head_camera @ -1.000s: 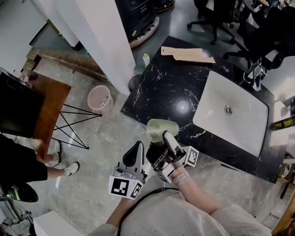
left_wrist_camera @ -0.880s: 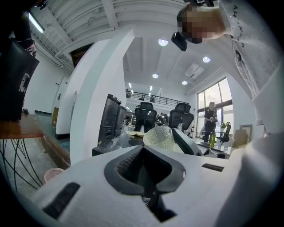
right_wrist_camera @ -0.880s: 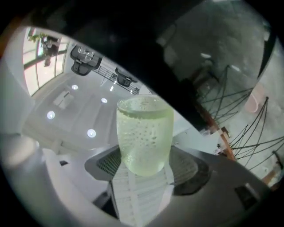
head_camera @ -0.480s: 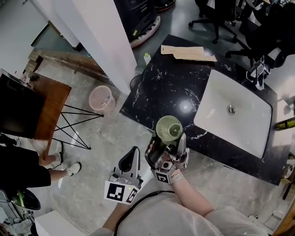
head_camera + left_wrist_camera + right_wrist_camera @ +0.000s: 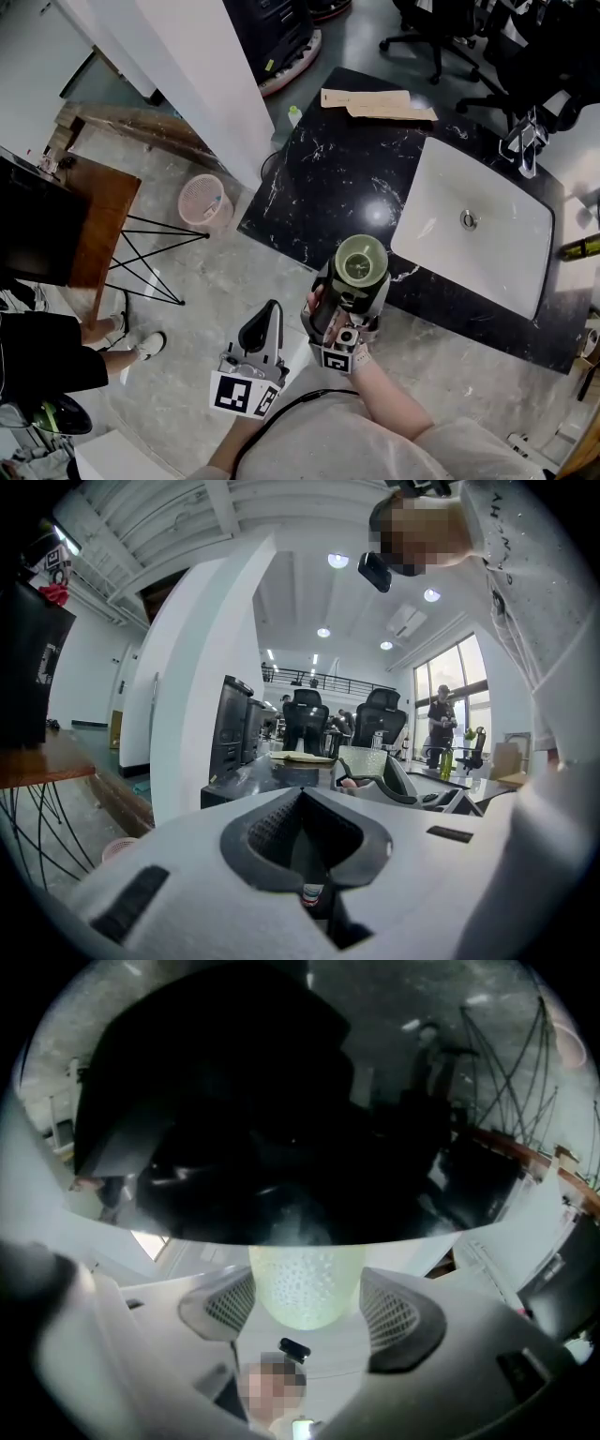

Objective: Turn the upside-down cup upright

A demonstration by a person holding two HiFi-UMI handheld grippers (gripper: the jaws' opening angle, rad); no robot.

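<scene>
A pale green dimpled cup (image 5: 361, 261) hangs in the air over the front edge of the black counter (image 5: 328, 178), its open mouth facing up at the head camera. My right gripper (image 5: 352, 295) is shut on the cup's body from below, pointing upward. In the right gripper view the cup (image 5: 307, 1288) sits between the two ribbed pads (image 5: 389, 1312). My left gripper (image 5: 265, 323) stays to the left of it over the floor, shut and holding nothing. The left gripper view shows its own jaws (image 5: 302, 794) closed and the cup (image 5: 373, 761) ahead on the right.
A white sink (image 5: 487, 234) is set in the counter's right part. Papers (image 5: 375, 101) lie at the far edge, with a small bottle (image 5: 296, 114) at the corner. A white pillar (image 5: 197, 75), a pink basket (image 5: 203, 199) and a wooden table (image 5: 94, 216) stand at the left.
The right gripper has rolled and tipped up with the cup, from lying sideways to mouth upward, drifting a little right. The left gripper has barely moved.
</scene>
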